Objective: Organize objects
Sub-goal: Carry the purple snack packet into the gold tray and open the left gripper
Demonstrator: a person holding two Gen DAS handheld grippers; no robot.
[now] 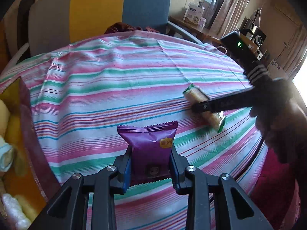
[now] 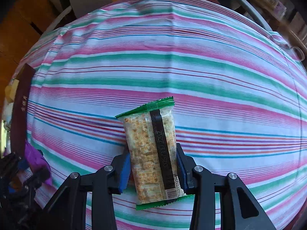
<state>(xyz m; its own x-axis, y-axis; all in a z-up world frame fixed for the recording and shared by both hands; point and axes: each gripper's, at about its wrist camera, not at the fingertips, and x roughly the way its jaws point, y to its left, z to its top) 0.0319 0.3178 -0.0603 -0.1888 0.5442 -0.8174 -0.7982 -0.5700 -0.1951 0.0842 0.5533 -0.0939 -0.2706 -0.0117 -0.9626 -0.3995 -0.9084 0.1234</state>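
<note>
My left gripper (image 1: 151, 159) is shut on a purple snack packet (image 1: 149, 145) and holds it above the striped tablecloth (image 1: 115, 80). My right gripper (image 2: 153, 163) is shut on a clear snack bar packet with green ends (image 2: 151, 149), its barcode side up. In the left wrist view the right gripper (image 1: 203, 106) shows at the right, clamped on the same green-ended bar (image 1: 193, 95). In the right wrist view the left gripper (image 2: 21, 174) and the purple packet (image 2: 36, 159) show at the lower left.
A dark red box (image 1: 28, 134) with a yellow inside holds several pale packets at the table's left edge; it also shows in the right wrist view (image 2: 21, 103). Chairs (image 1: 145, 5) stand behind the table. A shelf with boxes and devices (image 1: 251, 36) is at the back right.
</note>
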